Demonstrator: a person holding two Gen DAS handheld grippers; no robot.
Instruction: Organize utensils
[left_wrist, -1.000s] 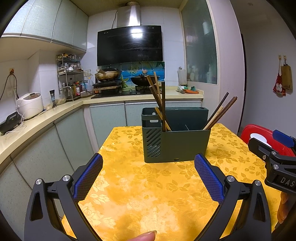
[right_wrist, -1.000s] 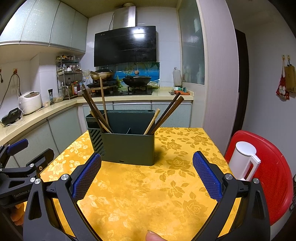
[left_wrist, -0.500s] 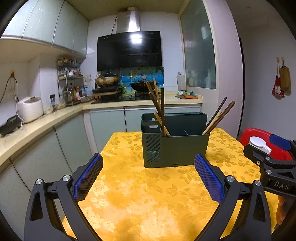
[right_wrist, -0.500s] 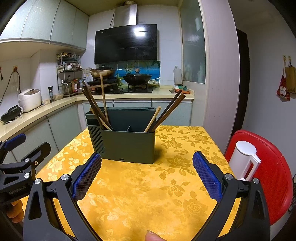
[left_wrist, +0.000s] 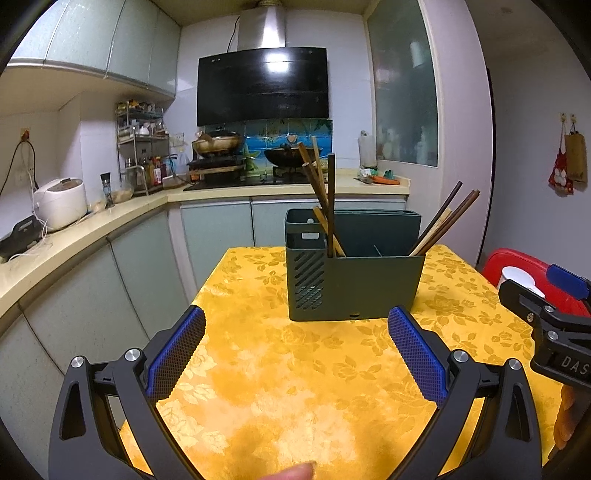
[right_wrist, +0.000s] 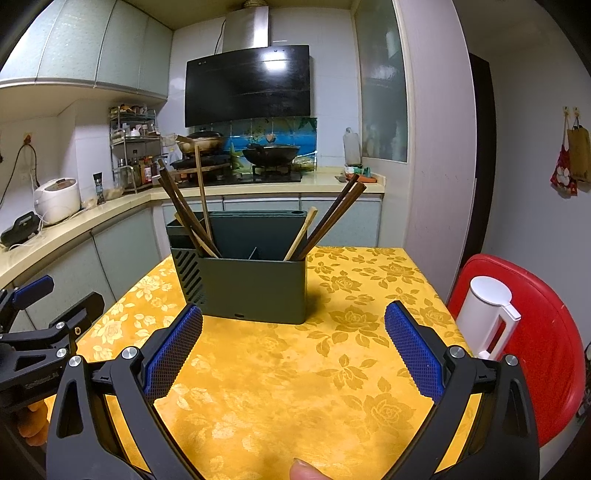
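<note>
at the far left of the right wrist view the left gripper (right_wrist: 44, 314) shows from the side, hovering over the table's near left corner; its own camera shows its jaws spread wide with nothing between the blue pads (left_wrist: 177, 354). next comes the dark green holder (right_wrist: 255, 284), standing upright on the yellow floral tablecloth (right_wrist: 295, 387) well ahead of both grippers. in its left compartment one bunch of chopsticks (right_wrist: 188, 214) leans back and leftward, dark ones mixed with paler wooden ones; the middle section looks bare from here; in the right compartment a second bunch (right_wrist: 325, 218) fans out to the right, again dark and pale together. the right gripper (right_wrist: 293, 343) is also gaping wide and holding nothing, aimed at the holder's front. further right a white kettle (right_wrist: 487, 317) sits on a red stool (right_wrist: 535, 332) just beside the table edge. no utensil lies loose on the cloth, so this fits either a sorted holder with the hands backed away, or two mixed bunches awaiting sorting; the pictures do not settle which. if a stick is to be taken, it is best pinched near its free top end, one stick only, and lifted along its lean so it does not drag its neighbours or tip the holder.
</note>
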